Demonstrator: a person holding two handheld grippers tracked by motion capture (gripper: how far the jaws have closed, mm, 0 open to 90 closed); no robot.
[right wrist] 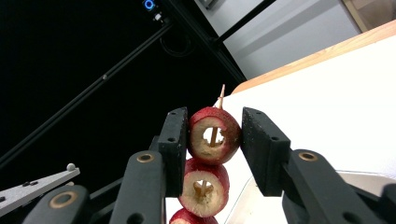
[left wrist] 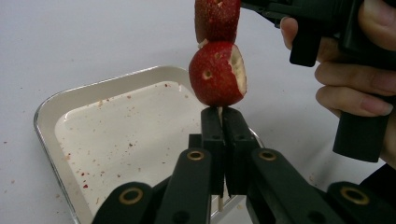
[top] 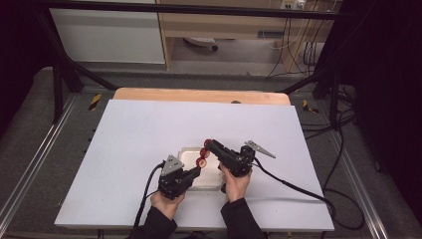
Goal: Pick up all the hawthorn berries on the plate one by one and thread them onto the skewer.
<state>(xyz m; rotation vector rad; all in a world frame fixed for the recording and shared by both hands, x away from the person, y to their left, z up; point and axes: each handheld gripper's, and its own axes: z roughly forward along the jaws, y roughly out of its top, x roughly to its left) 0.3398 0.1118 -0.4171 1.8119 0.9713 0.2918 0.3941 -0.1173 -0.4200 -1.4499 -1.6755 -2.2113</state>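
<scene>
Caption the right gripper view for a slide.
Right tongs clamp the top fruit on a skewer above two more.

The flat white table top [top: 149, 149] is lit evenly from above, while the room around it stays very dark. Near the shallow white metal tray [left wrist: 51, 112] shadows are soft. The close black jaws look slightly blurred.

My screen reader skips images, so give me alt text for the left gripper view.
The left gripper, jaws shut, pinches a thin wooden skewer just under two cored red fruits threaded on it, above a speckled white tray. The right gripper, in a hand, reaches the upper fruit.
</scene>
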